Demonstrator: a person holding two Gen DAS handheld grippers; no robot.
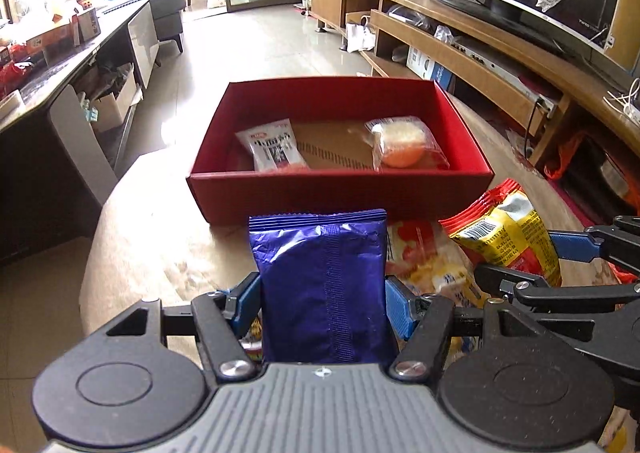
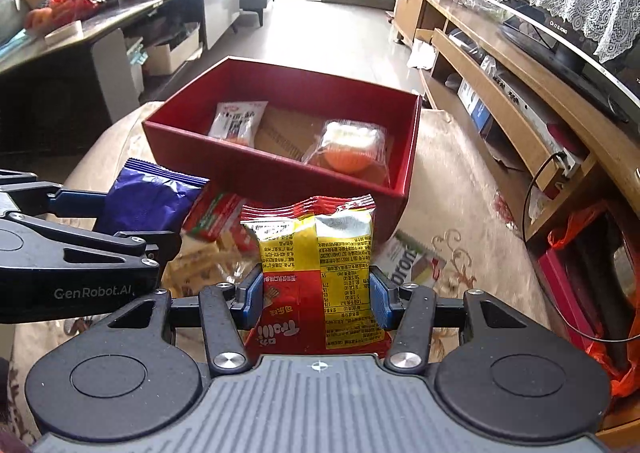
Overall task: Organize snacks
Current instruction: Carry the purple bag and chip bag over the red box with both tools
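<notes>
A: Quick pass. Left hand-held gripper (image 1: 322, 299): jaws pressed on the sides of the blue snack packet (image 1: 320, 285), which stands upright between the blue pads. Clamped.

B: Right hand-held gripper (image 2: 316, 297)?

A: Same thing, clamped on the red-and-yellow snack bag (image 2: 316, 269), pads on both side edges, bag upright. Both jaws partly closed, stopped by the packet width.

B: Handling?

A: My read: both light, soft, crinkly foil, puffed with air. Slippery film, so they could slide or twist if squeezed loosely; contents probably brittle, so no hard squeeze. Side-edge grip near the middle looks sensible; the crimped top seam would be the other option.

B: Where are they relative to the target?

A: Both held short of the red box (image 1: 340, 193), which sits on the cloth-covered counter (image 1: 152, 245). Box already has a white sachet (image 1: 272, 149) at the left and a clear-wrapped cake (image 1: 404, 147) at the right, with cardboard between them.

B: Anything left out?

A: Yes, more snack packs (image 2: 212, 237) lying on the counter between the two grippers, just before the box's near wall.
</notes>
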